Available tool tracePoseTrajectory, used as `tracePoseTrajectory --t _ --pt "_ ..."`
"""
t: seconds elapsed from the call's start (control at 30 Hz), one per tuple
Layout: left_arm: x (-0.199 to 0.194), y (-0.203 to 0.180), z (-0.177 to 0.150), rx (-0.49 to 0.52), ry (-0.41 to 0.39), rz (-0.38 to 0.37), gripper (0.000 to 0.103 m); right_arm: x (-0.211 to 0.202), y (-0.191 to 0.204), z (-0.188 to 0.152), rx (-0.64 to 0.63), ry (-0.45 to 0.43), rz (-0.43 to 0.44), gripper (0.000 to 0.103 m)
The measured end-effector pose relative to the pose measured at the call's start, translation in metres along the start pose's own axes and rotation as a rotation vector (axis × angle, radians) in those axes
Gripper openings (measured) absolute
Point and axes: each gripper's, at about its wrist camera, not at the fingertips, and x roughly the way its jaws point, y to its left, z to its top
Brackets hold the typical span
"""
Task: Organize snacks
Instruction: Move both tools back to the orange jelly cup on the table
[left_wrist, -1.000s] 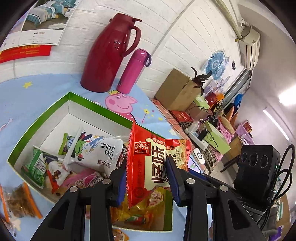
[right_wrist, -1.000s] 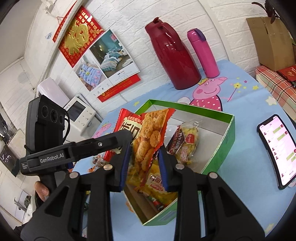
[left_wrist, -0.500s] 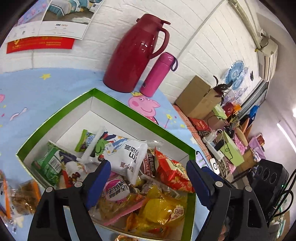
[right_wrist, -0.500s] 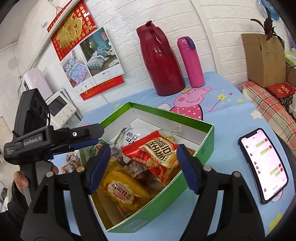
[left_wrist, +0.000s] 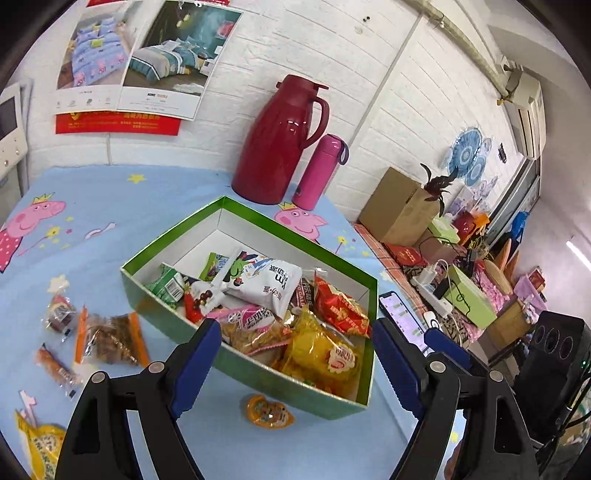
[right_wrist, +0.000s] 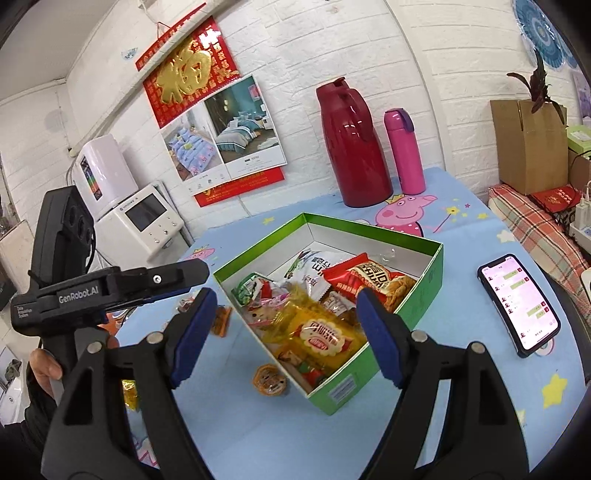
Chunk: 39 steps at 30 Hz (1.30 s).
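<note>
A green box (left_wrist: 236, 363) (right_wrist: 434, 273) on the blue tablecloth holds several snack packets, among them a red packet (left_wrist: 341, 304) (right_wrist: 373, 282), a yellow packet (left_wrist: 321, 354) (right_wrist: 321, 330) and a white packet (left_wrist: 266, 284). My left gripper (left_wrist: 295, 354) hovers open above the box's near edge, holding nothing. My right gripper (right_wrist: 284, 325) is open too, above the box, with nothing between its fingers. A small orange snack (left_wrist: 267, 410) (right_wrist: 269, 378) lies on the cloth beside the box. Loose snacks (left_wrist: 107, 339) lie to the left of the box.
A red thermos jug (left_wrist: 280, 144) (right_wrist: 351, 147) and a pink bottle (left_wrist: 319, 171) (right_wrist: 404, 149) stand behind the box by the wall. A phone (right_wrist: 519, 301) lies on the cloth to the right. A hand (right_wrist: 42, 369) holds the left gripper's handle.
Both grippers opened and let the red packet go; it now lies in the box. Both then drew back and up, so more of the table shows.
</note>
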Motion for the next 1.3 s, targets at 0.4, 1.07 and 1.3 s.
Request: tracePoseTrajectory --t 0.4,1.07,1.3 --pt "-0.065 0.016 -0.072 -0.048 -0.037 0.126 0.085 -0.023 0.041 -0.035 -0.046 0.026 0.0 0.081" --pt "-0.129 0.106 -0.169 -0.136 -0.021 0.201 0.084 0.023 0.067 -0.091 -0.051 0.225 0.006 0.081" --pt "-0.092 0.097 -0.147 -0.027 -0.005 0.189 0.076 0.03 0.062 -0.096 -0.041 0.251 -0.011 0.081"
